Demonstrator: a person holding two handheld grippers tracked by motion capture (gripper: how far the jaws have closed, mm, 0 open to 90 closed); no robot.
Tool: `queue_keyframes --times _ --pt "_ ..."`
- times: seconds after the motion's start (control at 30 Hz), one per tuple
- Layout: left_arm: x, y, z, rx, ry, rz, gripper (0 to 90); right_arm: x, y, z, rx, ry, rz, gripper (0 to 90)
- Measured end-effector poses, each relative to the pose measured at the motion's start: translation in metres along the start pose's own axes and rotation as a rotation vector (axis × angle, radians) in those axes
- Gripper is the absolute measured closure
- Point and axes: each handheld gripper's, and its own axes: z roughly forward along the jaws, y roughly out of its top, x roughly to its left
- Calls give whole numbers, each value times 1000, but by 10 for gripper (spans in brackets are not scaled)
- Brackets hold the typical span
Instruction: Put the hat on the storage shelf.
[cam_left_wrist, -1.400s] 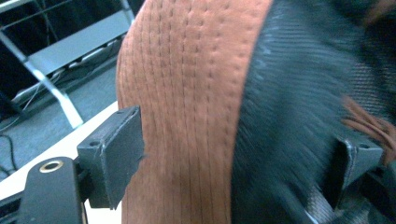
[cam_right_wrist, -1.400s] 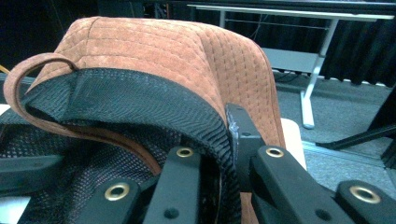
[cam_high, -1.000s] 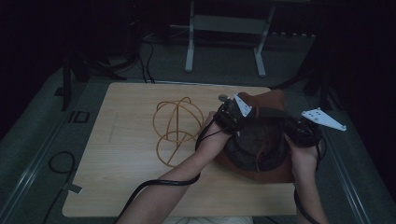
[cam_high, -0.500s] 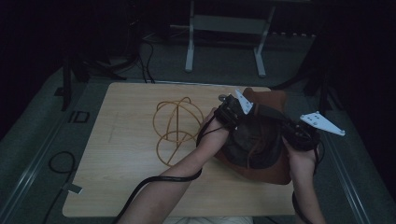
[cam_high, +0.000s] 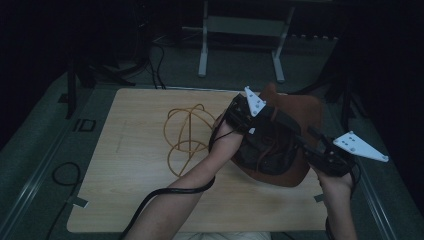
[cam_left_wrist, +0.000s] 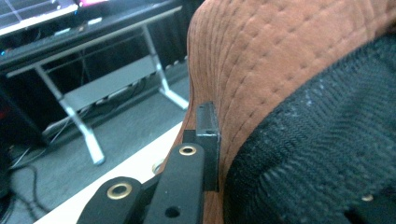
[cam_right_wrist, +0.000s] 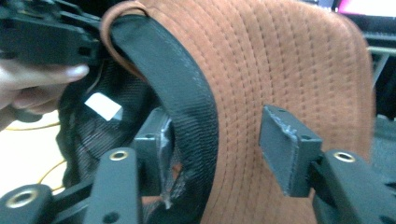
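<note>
- Two hand-held grippers on one cap (cam_high: 280, 145), brown w/ black mesh lining, held up over right half of bench (cam_high: 140, 150), opening facing the person.
- Left hand-held gripper (cam_high: 243, 116): at cap's far-left edge. Left gripper view shows one jaw flat against the brown quilted rim (cam_left_wrist: 243, 84); other jaw hidden behind the fabric. Reads as clamped on the rim, narrow.
- Right hand-held gripper (cam_high: 320, 156): at cap's near-right edge. Right gripper view: jaws straddle the rim, one inside by the black sweatband (cam_right_wrist: 187, 107), one outside on brown cloth (cam_right_wrist: 289, 60). Outer jaw stands apart from the cloth, so gap is wide, not pinching yet.
- White tag (cam_right_wrist: 104, 106) visible inside the lining.
- Orange cord (cam_high: 187, 135) lies looped on bench, left of cap, apart from it; not in play.
- Step, as I judge: cap lifted and spread btwn both tools, prob. being turned or opened out; mid-handling, not set down.
- Next move needs: right jaws to close on sweatband + rim before any pull, else cap hangs from left grip alone and may swing or slip.
- Keep pulls gentle; soft cloth folds easily under the jaws.
</note>
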Motion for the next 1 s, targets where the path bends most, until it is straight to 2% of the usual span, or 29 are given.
queue_keyframes --times 0.1,0.13,0.2,0.3,0.33,0.43,0.47,0.57,0.6,0.67,0.7,0.77,0.9,0.93,1.0 --pt "1 -3 -5 -32 0 -3 874 -3 2 -13 -14 17 -18 431" --pt "1 -4 -6 -39 -14 -12 874 -5 3 -16 -19 21 -26 440" --pt "2 -8 -8 -42 -16 -19 874 -11 3 -23 -33 -4 -28 452" --pt "3 -16 -11 -63 -43 -45 874 -22 2 -33 -45 -40 -10 456" --pt "4 -19 -12 -83 -68 -40 874 -26 1 -37 -50 -50 -2 456" --pt "3 -24 -15 -111 -83 -31 874 -38 -2 -41 -43 -84 4 456" --pt "2 -29 -18 -137 -118 -18 873 -42 -4 -42 -35 -91 7 456" --pt "1 -33 -23 -198 -186 6 873 -55 -10 -42 -11 -123 9 457" --pt "2 -33 -24 -219 -216 -15 872 -58 -12 -43 -12 -141 4 462" --pt "2 -34 -27 -243 -233 -15 872 -64 -13 -45 -15 -150 15 470" --pt "2 -34 -29 -262 -255 -25 873 -67 -13 -46 -18 -150 20 470" --pt "2 -34 -31 -271 -280 -45 873 -69 -14 -45 -9 -128 27 470" --pt "2 -34 -34 -321 -341 -76 873 -60 -20 -34 23 -50 2 485" --pt "3 -33 -36 -345 -375 -88 873 -58 -21 -32 24 -40 1 482" --pt "3 -32 -40 -376 -405 -75 873 -55 -23 -24 21 15 12 478"
